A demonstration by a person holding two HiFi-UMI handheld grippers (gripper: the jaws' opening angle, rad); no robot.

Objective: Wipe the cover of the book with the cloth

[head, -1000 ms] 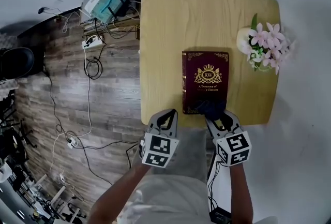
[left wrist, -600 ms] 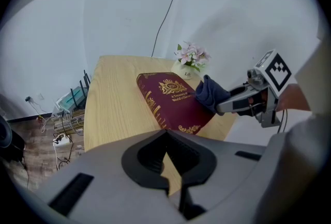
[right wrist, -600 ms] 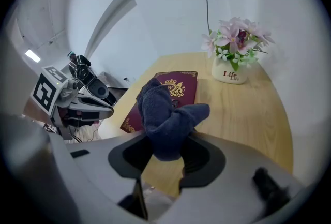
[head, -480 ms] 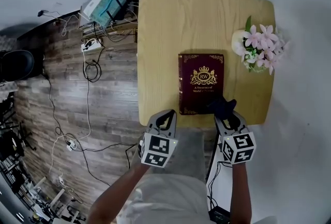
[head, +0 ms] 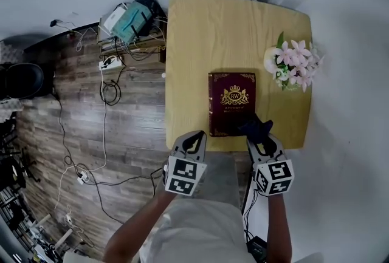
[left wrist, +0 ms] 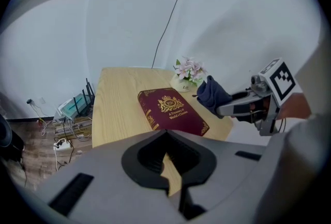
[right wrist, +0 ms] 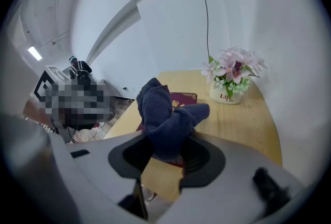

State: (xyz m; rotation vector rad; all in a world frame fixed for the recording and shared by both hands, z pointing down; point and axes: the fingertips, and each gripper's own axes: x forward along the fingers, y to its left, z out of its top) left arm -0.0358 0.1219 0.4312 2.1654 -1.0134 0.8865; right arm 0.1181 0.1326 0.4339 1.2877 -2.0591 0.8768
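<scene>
While the right gripper is clamped on the bunched dark-blue cloth, that wad hangs over the 5 o'clock corner of the book, seemingly lifted clear of the cover. To wipe well, I judge it should press flat and sweep toward 12 o'clock in overlapping strokes, avoiding the flower pot at the book's 1 o'clock. The left gripper, jaws together and empty, waits at 7 o'clock off the table. Cables litter the wooden floor at 9 o'clock.
</scene>
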